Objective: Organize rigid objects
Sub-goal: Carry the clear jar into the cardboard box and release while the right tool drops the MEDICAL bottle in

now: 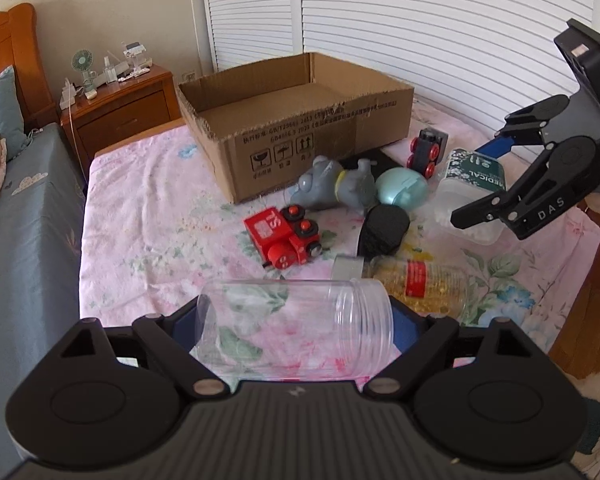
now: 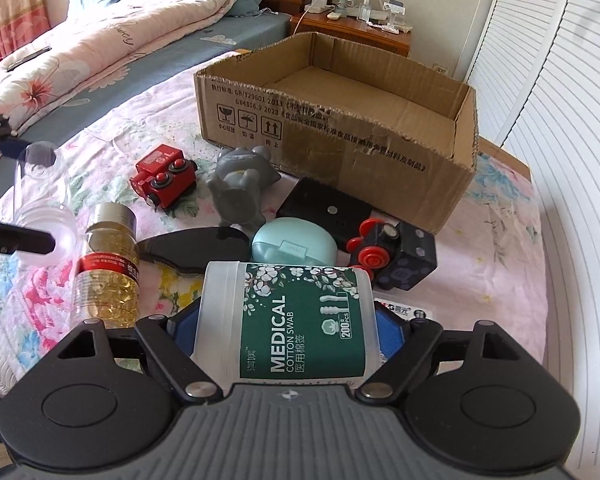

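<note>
My left gripper (image 1: 296,328) is shut on a clear plastic jar (image 1: 296,324) lying sideways between its blue pads, just above the floral cloth. My right gripper (image 2: 288,328) is shut on a cotton swab box (image 2: 288,320) with a green label; it also shows in the left wrist view (image 1: 472,200), held by the right gripper (image 1: 480,196). An open cardboard box (image 1: 300,128) stands behind, and shows in the right wrist view (image 2: 340,128).
On the cloth lie a red toy train (image 1: 288,236), a grey elephant (image 1: 332,188), a mint case (image 1: 400,190), a black mouse (image 1: 384,228), a capsule bottle (image 1: 416,284), a black toy train (image 1: 426,152) and a black flat box (image 2: 324,208). A nightstand (image 1: 120,108) stands back left.
</note>
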Available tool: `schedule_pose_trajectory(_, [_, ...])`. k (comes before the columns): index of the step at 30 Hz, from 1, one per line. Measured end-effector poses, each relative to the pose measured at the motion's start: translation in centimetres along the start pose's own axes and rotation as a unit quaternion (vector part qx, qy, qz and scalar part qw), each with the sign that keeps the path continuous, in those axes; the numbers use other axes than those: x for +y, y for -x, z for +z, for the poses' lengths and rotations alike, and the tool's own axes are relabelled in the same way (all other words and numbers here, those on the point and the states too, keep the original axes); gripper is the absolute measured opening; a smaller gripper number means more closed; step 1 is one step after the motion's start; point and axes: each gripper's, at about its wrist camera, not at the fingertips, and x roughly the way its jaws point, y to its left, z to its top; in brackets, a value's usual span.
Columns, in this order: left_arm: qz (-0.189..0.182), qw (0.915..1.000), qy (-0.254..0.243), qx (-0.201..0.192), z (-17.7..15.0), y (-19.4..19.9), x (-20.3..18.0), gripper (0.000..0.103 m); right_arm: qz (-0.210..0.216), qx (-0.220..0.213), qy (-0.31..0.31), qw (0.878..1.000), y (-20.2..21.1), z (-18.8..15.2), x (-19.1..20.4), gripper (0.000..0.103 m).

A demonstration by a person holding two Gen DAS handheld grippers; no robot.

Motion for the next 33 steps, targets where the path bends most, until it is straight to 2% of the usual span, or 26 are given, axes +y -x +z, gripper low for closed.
schedule_pose_trajectory(5, [0.0, 0.9996, -0.017, -0.024, 3.2, 0.8, 0.2, 0.09, 0.002, -0.021, -0.002, 1.0, 2.0, 1.2, -0.6, 0.086])
schedule_pose_trajectory(11, [0.007, 0.9967, -0.049, -0.064, 9.2, -0.1, 0.6, 0.09, -0.017, -0.062, 0.007, 0.998, 3.8, 4.4, -1.6, 0.086])
schedule_pose_trajectory(14, [0.014, 0.9961, -0.057, -0.067, 12.5, -2.0, 1.2, 0.09, -0.024, -0.082, 0.002, 0.996, 4.2, 6.3, -2.6, 0.086])
schedule_pose_trajectory(18, [0.007, 0.9976, -0.038, -0.058, 16.7, -5.5, 2.6, 0.09, -0.029, -0.099, -0.014, 0.995, 4.4, 8.3, -3.9, 0.086])
schedule_pose_trajectory(21, [0.017, 0.9984, -0.02, -0.05, 19.2, -8.2, 3.6, 0.09, -0.033, -0.103, -0.023, 0.994, 4.4, 9.3, -4.6, 0.086])
schedule_pose_trajectory(26, [0.031, 0.9988, 0.01, -0.037, 21.5, -12.1, 5.0, 0.09, -0.038, -0.103, -0.031, 0.993, 4.5, 9.8, -5.3, 0.086])
schedule_pose_trajectory(28, [0.038, 0.9976, 0.016, -0.056, 22.0, -13.1, 5.1, 0.09, -0.041, -0.103, -0.031, 0.993, 4.5, 9.9, -5.4, 0.086])
schedule_pose_trajectory(29, [0.05, 0.9964, 0.013, -0.067, 22.1, -13.5, 5.1, 0.093, -0.042, -0.102, -0.033, 0.993, 4.4, 10.0, -5.4, 0.086])
schedule_pose_trajectory(31, [0.08, 0.9945, 0.023, -0.064, 22.4, -14.3, 5.3, 0.096, -0.042, -0.099, -0.034, 0.994, 4.2, 10.0, -5.5, 0.086])
schedule_pose_trajectory(33, [0.079, 0.995, 0.03, -0.053, 22.4, -14.5, 5.5, 0.096, -0.041, -0.094, -0.035, 0.994, 3.9, 10.2, -5.5, 0.086])
